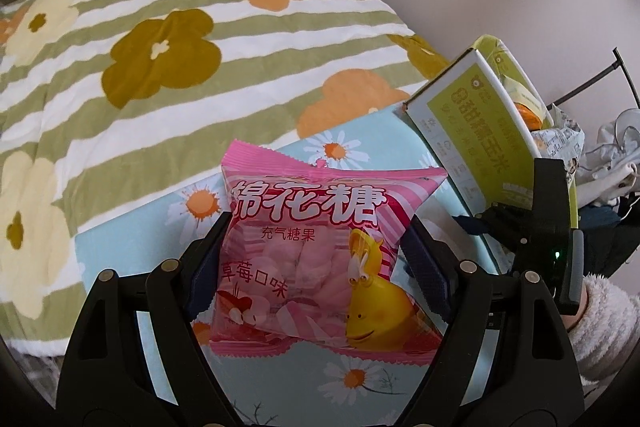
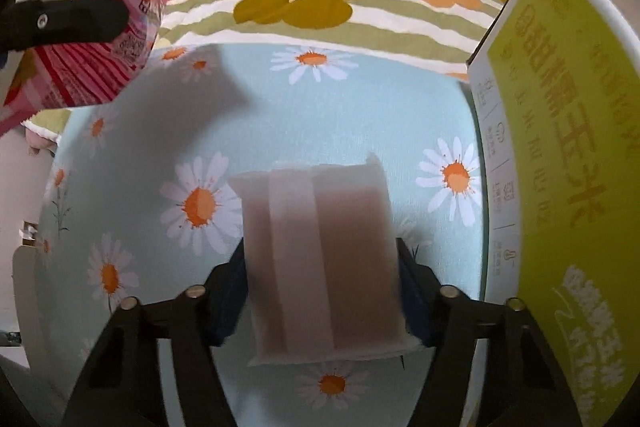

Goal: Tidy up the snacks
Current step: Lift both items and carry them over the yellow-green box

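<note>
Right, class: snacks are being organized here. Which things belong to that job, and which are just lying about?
Part of the job:
pink marshmallow bag, held in the left gripper
brown snack packet, held in the right gripper
yellow box

Just lying about:
flowered blanket
daisy sheet

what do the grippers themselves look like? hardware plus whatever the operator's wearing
Both the left gripper and right gripper are matte black plastic linkages with brass-coloured pivot pins and dark blue textured finger pads. The left view shows a green indicator light on the right unit's body and a fluffy white sleeve.
</note>
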`<state>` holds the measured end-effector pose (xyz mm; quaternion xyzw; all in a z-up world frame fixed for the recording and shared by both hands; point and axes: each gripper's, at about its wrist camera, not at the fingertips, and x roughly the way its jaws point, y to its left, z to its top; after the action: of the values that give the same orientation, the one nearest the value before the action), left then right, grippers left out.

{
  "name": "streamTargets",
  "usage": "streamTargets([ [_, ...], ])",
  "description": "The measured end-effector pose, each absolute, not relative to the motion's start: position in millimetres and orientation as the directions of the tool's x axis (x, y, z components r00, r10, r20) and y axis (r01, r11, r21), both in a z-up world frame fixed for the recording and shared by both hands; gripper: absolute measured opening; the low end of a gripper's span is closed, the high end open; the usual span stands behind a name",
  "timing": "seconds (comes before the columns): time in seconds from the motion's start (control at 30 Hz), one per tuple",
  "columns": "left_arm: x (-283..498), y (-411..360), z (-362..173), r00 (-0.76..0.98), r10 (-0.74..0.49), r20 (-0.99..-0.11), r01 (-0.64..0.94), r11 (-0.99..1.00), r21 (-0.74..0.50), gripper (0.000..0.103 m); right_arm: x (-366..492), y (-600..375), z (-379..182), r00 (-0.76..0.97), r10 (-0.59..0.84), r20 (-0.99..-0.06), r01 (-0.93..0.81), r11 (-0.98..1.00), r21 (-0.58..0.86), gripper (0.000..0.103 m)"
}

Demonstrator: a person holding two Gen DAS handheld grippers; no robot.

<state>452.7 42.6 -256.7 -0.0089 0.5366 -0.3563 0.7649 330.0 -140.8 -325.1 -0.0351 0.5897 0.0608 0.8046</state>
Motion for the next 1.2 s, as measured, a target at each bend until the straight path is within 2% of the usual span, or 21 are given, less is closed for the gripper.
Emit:
streamTargets([
  [0.27, 437, 45, -223, 0.224, -0.544, -0.809, 0.522, 0.768, -0.371, 0.080, 316, -136, -280, 0.366, 0.138, -0.920, -0.133, 0.987, 0.095, 0.059],
  [0.4, 427, 45, -190, 0.275, -0.547, -0.791, 0.516, 0.778, -0.358, 0.080, 309, -143, -231, 0.423, 0.207, -0.882, -0.132, 0.977, 0.166, 0.059],
  [0.63, 413, 24, -138, 0.353, -0.544, -0.761, 0.499, 0.798, -0.339, 0.080, 298, -179, -158, 0.510, 0.255, -0.821, -0.174, 0.966, 0.192, 0.059],
  [0.9, 378, -46, -98, 0.460, -0.543, -0.703, 0.431, 0.828, -0.357, 0.080, 286, -268, -97, 0.572, 0.274, -0.773, -0.250, 0.956, 0.154, 0.059],
  [1.2, 360, -163, -97, 0.480, -0.546, -0.687, 0.386, 0.835, -0.393, 0.080, 292, -367, -84, 0.595, 0.279, -0.754, -0.238, 0.957, 0.167, 0.059],
])
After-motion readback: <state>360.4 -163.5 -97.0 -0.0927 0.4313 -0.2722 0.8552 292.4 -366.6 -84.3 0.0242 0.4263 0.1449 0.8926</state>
